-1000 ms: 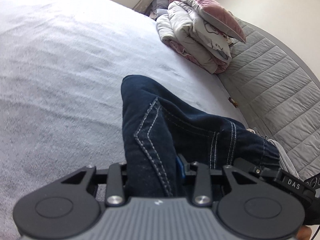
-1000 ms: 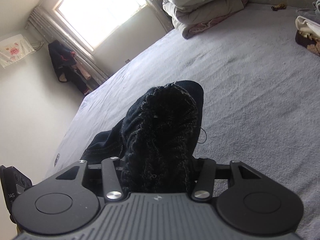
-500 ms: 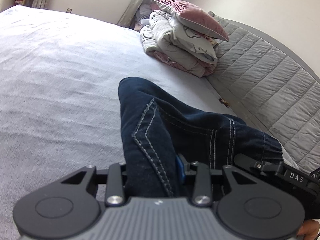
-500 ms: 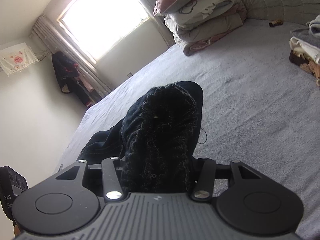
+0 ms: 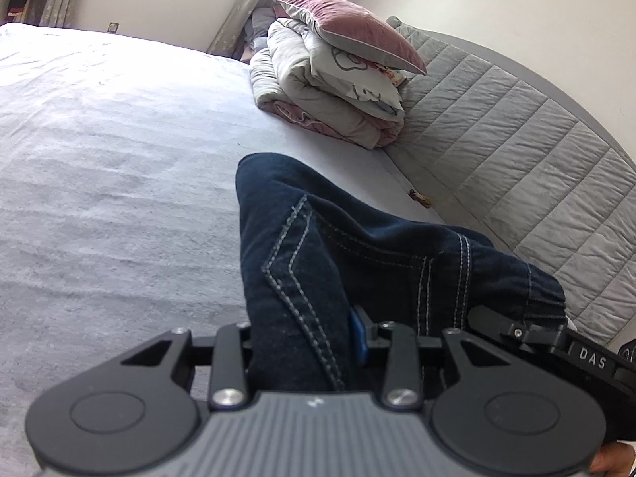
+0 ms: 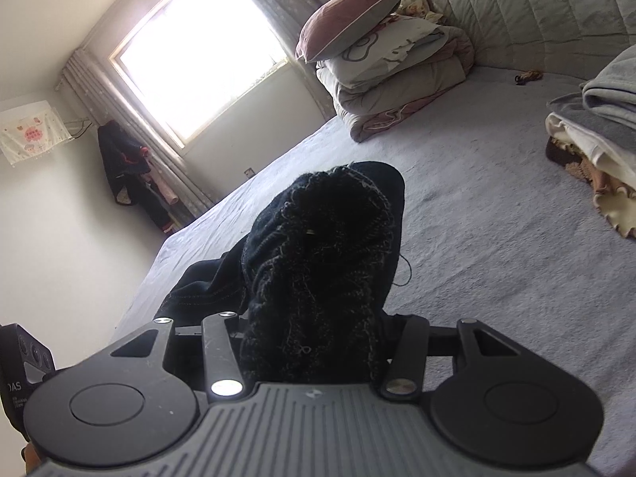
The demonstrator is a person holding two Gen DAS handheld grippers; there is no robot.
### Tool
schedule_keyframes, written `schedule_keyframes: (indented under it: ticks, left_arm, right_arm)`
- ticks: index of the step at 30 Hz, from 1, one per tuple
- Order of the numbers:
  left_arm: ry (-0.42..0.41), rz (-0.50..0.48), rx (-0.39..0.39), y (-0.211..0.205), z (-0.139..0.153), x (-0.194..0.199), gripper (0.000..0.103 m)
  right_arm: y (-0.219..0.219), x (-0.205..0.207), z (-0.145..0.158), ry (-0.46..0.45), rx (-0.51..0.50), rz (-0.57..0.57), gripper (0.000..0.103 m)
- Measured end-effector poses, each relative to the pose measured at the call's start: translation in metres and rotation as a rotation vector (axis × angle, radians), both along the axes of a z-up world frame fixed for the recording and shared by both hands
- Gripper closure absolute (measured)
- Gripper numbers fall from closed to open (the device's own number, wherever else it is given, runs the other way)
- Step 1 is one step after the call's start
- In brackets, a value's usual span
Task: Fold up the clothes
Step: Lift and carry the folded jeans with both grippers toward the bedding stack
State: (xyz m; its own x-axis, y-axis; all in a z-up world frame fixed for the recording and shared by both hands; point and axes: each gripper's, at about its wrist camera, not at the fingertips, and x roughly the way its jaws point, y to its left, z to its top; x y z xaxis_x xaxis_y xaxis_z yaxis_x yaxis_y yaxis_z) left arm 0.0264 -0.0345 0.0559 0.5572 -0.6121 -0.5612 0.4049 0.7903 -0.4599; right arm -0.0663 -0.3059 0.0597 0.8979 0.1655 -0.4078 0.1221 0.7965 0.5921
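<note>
A pair of dark blue jeans (image 5: pixel 338 254) with pale stitching is held above the light grey bed (image 5: pixel 111 183). My left gripper (image 5: pixel 306 342) is shut on the jeans, the cloth bunched between its jaws and hiding the fingertips. My right gripper (image 6: pixel 314 342) is shut on another part of the jeans (image 6: pixel 326 262), showing the fuzzy dark inside of the fabric. The right gripper's body (image 5: pixel 556 342) shows at the lower right of the left wrist view; the left gripper's body (image 6: pixel 24 365) shows at the lower left of the right wrist view.
A stack of folded quilts with a pink pillow (image 5: pixel 338 83) lies at the head of the bed by the quilted grey headboard (image 5: pixel 528 167). A pile of folded clothes (image 6: pixel 596 135) sits on the right of the bed. A small object (image 5: pixel 419 197) lies near the headboard.
Both grippers have tilted upward while holding the jeans; more of the window, wall and headboard shows now. The grip on the jeans is unchanged.
</note>
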Motion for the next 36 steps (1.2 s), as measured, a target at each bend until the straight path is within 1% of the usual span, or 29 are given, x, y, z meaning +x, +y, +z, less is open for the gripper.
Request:
schedule_keyframes:
  ticks: [8,16,23,32,36]
  left_arm:
    - [0.005,-0.023,0.003,-0.023,0.007,0.000,0.067]
    - [-0.003,-0.067,0.007,-0.059,0.017,0.002,0.067]
    - [-0.003,-0.119,0.005,-0.106,0.022,0.001,0.067]
    - [0.019,-0.205,-0.006,-0.166,0.025,0.013,0.067]
    - [0.021,-0.242,-0.003,-0.195,0.031,0.017,0.067]
  right_arm:
    - [-0.017,-0.007,0.003,-0.016,0.001,-0.021,0.050]
    - [-0.044,-0.018,0.009,-0.041,0.010,-0.066,0.050]
    - [-0.078,-0.029,0.016,-0.047,0.002,-0.119,0.050]
    - [-0.119,-0.048,0.019,-0.052,-0.011,-0.209,0.050]
    - [-0.141,-0.055,0.019,-0.057,-0.001,-0.250,0.050]
